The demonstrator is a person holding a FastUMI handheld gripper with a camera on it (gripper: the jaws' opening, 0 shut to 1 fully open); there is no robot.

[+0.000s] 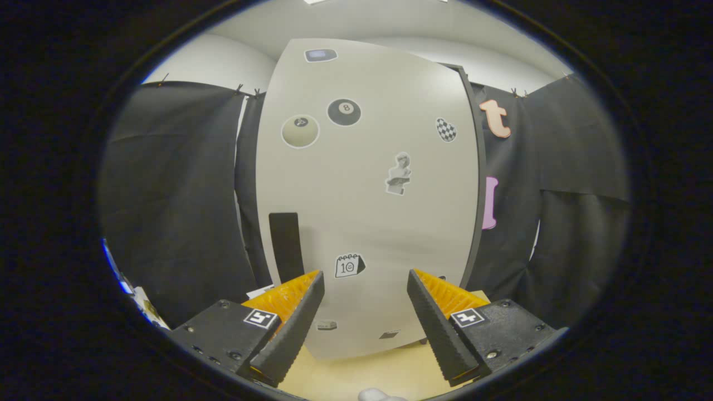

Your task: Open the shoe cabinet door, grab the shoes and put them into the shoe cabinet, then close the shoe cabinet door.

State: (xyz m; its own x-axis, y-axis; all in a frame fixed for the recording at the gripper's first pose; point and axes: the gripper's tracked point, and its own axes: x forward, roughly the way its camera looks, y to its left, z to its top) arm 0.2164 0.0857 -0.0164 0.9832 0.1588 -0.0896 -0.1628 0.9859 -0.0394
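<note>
The shoe cabinet's pale grey door (367,223) stands upright straight ahead of me, dotted with several stickers. A black vertical handle (286,245) sits low on its left side, just beyond my left finger (295,317). My gripper (365,278) is open, with nothing between its orange-and-black fingers. The door appears shut against the dark cabinet edge (476,184) on its right. A sliver of something white (379,395) shows below, between the fingers; I cannot tell what it is.
The cabinet stands on a light wooden surface (362,373). Black cloth walls (178,200) hang on both sides of it. Some white and coloured clutter (142,306) lies low beside the left finger's mount.
</note>
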